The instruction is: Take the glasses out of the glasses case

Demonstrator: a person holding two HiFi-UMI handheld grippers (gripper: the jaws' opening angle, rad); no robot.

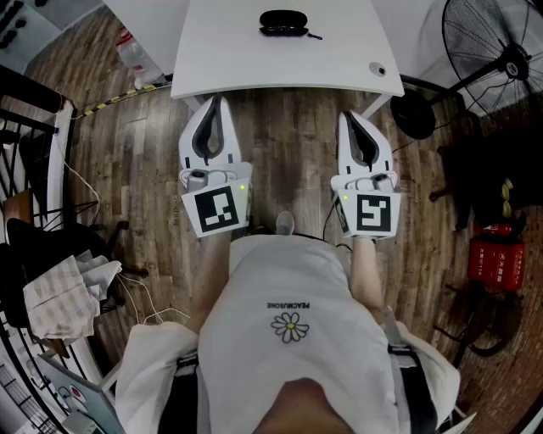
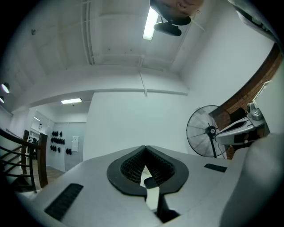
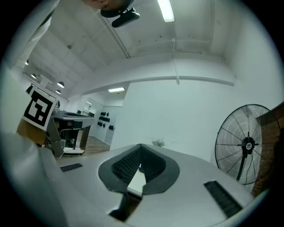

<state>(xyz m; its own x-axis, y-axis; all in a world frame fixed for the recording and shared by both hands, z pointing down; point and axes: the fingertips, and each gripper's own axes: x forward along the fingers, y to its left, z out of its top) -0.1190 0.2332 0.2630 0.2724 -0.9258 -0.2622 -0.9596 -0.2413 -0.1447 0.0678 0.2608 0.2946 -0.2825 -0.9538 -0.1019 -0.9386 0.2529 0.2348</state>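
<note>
Both tools are shut and empty.

Head view: left tool point(image 1: 215, 100) and right tool point(image 1: 349, 116) are held side by side, short of the bench point(image 1: 221, 68). The glasses case point(image 1: 283, 23) lies closed near the bench's far edge, well apart from both.

Left gripper view: jaw tips meet, nothing between.

Right gripper view: likewise.

Assessment: the case is probably light, rigid and smooth, so liable to slide. Pin the base and lift the lid at its seam. The glasses are unseen, presumably fragile.
</note>
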